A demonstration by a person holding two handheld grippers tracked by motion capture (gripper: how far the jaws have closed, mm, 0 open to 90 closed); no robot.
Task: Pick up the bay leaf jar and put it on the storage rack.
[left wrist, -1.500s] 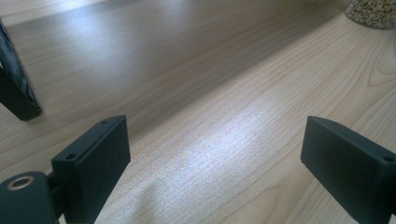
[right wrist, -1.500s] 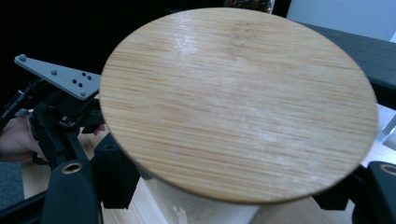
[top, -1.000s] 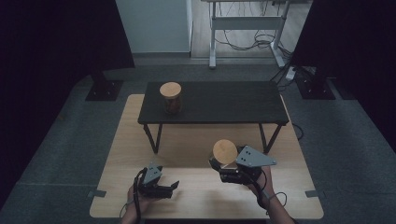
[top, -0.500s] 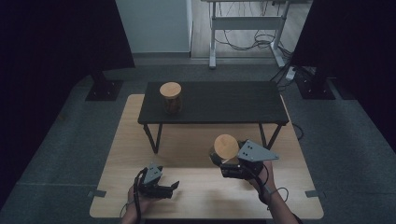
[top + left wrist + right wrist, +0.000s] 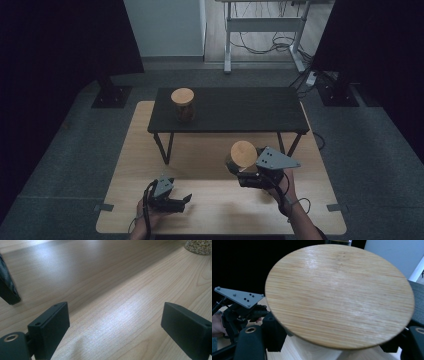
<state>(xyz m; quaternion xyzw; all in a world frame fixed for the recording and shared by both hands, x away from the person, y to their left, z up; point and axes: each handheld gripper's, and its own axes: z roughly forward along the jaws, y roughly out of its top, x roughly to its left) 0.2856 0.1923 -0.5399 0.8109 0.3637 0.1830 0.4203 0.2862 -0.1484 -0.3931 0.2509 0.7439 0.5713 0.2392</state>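
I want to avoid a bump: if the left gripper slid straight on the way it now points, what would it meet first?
Probably the jar the right gripper holds, seen far ahead of the open left gripper. Before that, bare wooden tabletop; depth is unclear.

Second lidded jar (image 5: 183,105) on dark low table (image 5: 250,107); desk frame (image 5: 262,30) behind.

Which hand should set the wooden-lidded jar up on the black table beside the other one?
Probably the right. Its tongs are shut on the wooden-lidded jar, just in front of the black table. The left tongs sit open and empty on the wooden board.
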